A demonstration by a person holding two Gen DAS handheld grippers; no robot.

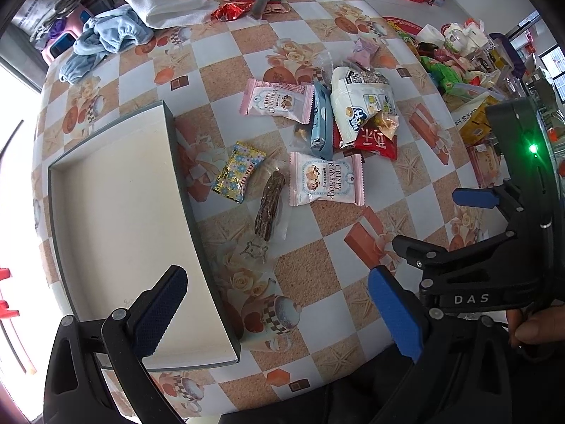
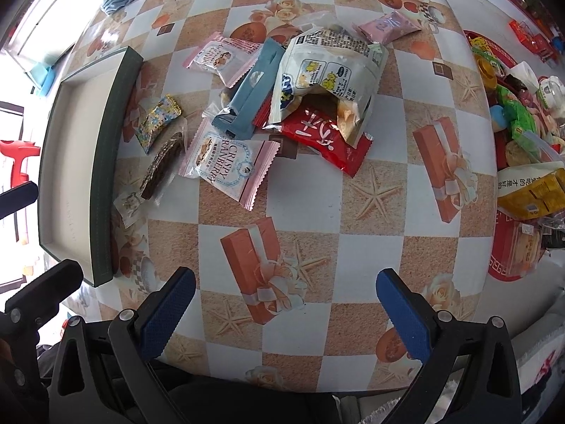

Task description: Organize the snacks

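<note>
Mixed snack packets [image 2: 282, 106] piled w/ white bag [image 2: 328, 81], apparently torn open.

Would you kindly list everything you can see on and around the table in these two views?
Shallow dark-rimmed box with pale inside: one, left side of table, nothing in it.
Pink and white cranberry packets: two, centre.
Gold flowered candy wrapper: one, beside box.
Brown bar in clear wrap: one, beside the gold wrapper.
Blue packet: one, in the pile.
White pouch: one, top of pile.
Red packet: one, under pouch.
Small pink packet: one, beyond the pile.
Blue cloth: one, far edge.
White towel: one, far edge.
Left gripper: open, above the box's corner.
Right gripper: open, above bare tablecloth.
</note>
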